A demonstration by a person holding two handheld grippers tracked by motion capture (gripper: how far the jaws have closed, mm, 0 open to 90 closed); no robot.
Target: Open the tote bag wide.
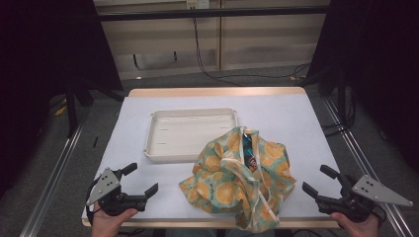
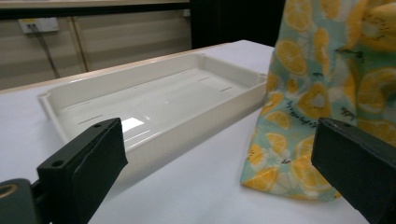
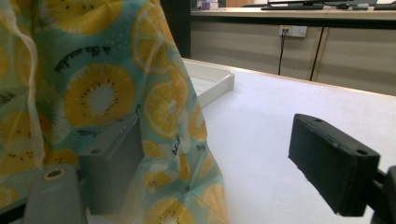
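Fingers (image 2: 81, 168) of both grippers spread wide, nothing between them — the approach to the bag is in hand.

Left gripper (image 1: 132, 178) and right gripper (image 1: 323, 179) are held low at the near corners of the white table (image 1: 296, 123), jaws apart and pointed inward at the lemon-print cloth bag (image 1: 237, 177), which is slumped at the near middle, its far edge just beside the cream tray (image 1: 190, 132). In the right gripper view one jaw is seen behind a thin fold of the cloth, unpressed. Dark contents are glimpsed in the bag's mouth (image 1: 249, 148) — the next move is judged to call for a jaw closing on the drawstring rim, so that the mouth can be opened.
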